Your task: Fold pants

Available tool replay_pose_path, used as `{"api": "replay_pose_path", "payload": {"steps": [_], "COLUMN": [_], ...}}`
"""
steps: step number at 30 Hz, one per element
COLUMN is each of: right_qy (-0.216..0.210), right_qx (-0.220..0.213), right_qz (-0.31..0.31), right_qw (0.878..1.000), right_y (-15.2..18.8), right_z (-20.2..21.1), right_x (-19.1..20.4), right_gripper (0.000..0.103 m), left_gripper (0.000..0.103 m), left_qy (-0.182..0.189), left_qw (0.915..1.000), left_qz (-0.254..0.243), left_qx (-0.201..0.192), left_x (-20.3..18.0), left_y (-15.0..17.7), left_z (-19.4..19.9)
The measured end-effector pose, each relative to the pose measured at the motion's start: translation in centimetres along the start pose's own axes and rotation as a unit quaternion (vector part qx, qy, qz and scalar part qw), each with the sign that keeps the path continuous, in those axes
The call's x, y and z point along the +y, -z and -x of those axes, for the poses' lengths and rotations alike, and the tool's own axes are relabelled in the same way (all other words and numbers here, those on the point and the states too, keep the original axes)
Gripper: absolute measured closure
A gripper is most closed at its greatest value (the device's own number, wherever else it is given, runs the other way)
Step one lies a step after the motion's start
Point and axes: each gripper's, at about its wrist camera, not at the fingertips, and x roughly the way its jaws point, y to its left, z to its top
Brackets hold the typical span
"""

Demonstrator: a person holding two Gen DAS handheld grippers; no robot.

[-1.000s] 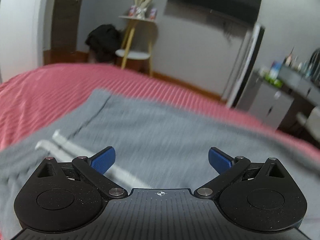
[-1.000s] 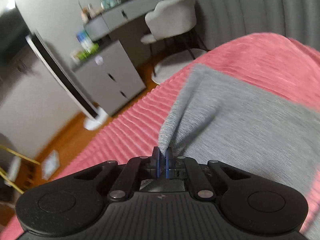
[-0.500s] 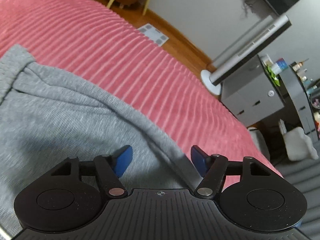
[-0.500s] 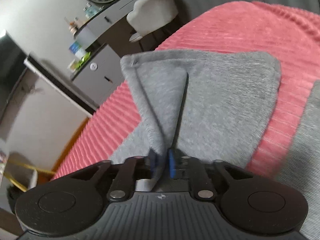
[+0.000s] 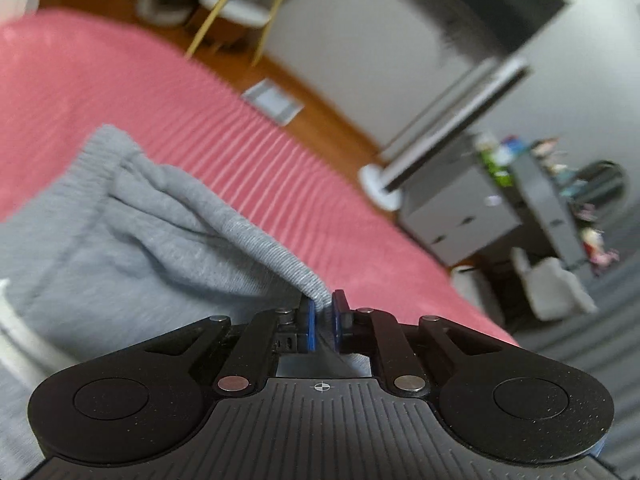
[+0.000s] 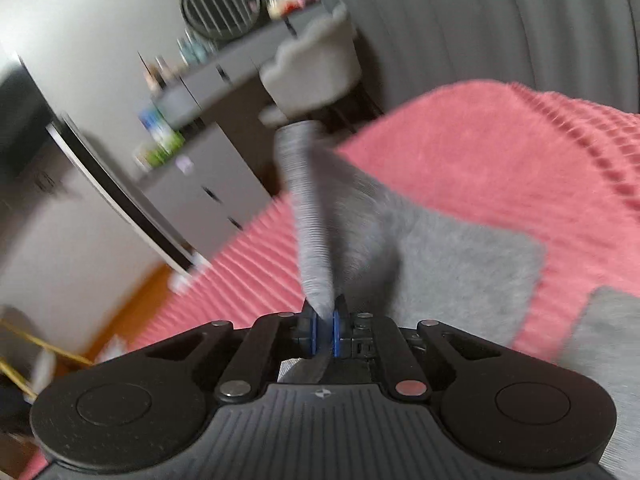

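Grey sweatpants point(image 5: 132, 240) lie on a pink ribbed bedspread point(image 5: 280, 184). My left gripper point(image 5: 323, 312) is shut on a ribbed edge of the pants and holds it lifted off the bed. A white drawstring point(image 5: 12, 320) shows at the far left. In the right wrist view my right gripper point(image 6: 325, 320) is shut on a ribbed cuff of the pants point(image 6: 308, 216), which stands up from the jaws. The rest of that leg point(image 6: 460, 272) hangs down onto the bedspread point(image 6: 480, 144). The right wrist view is blurred by motion.
The bed's far edge drops to a wooden floor point(image 5: 320, 112). Beyond stand a grey drawer cabinet point(image 5: 456, 216), a tilted standing mirror point(image 6: 120, 196), a grey chair point(image 6: 316, 76), a desk with small items and a yellow-legged stool point(image 5: 232, 12).
My left gripper has closed on the ribbed edge of the pants; it was open before. My right gripper, still shut on the cuff, has lifted it so the fabric stands upright.
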Motion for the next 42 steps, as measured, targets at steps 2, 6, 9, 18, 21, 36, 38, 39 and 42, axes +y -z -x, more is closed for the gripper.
{"api": "replay_pose_path", "payload": {"steps": [2,6,9,18,21,36,38,39,42], "right_qy": [-0.019,-0.003,0.018,0.050,0.028,0.045,0.043,0.033,0.028], "right_qx": [-0.016,-0.038,-0.012,0.057,0.061,0.064,0.052,0.037,-0.008], "right_qz": [-0.023,-0.031,-0.051,-0.125,-0.149,-0.127,-0.105,-0.104,-0.080], "right_qw": [0.999,0.999,0.998,0.989,0.986,0.989,0.992,0.993,0.996], "right_y": [-0.7,0.4,3.2,9.2,9.5,7.3,6.4,5.8,5.0], "right_z": [4.6,13.1,16.1,15.4,14.9,13.6,14.8,15.8,18.6], "right_x": [-2.3,-8.4,-14.2,-22.0,-21.7,-20.5,-19.5,-19.2,-18.7], "right_gripper": [0.097,0.098,0.098,0.086,0.072,0.098,0.098,0.098,0.099], "left_gripper": [0.093,0.093,0.093,0.037,0.024,0.092,0.092,0.092,0.092], "left_qy": [0.027,0.023,-0.025,-0.114,-0.135,-0.091,-0.075,-0.066,-0.073], "left_qw": [0.9996,0.9996,0.9985,0.9905,0.9875,0.9866,0.9884,0.9899,0.9927], "left_qz": [-0.003,0.013,0.010,0.072,0.068,0.134,0.130,0.122,0.090], "left_qx": [-0.009,0.012,0.048,-0.023,-0.043,-0.020,-0.025,-0.030,-0.034], "left_x": [0.9,3.9,7.2,12.6,12.8,14.7,14.1,13.8,13.4], "left_y": [2.2,8.1,13.1,14.6,13.6,14.1,13.7,13.6,14.0], "left_z": [5.4,12.3,13.4,13.3,12.5,12.7,14.2,15.0,16.3]}}
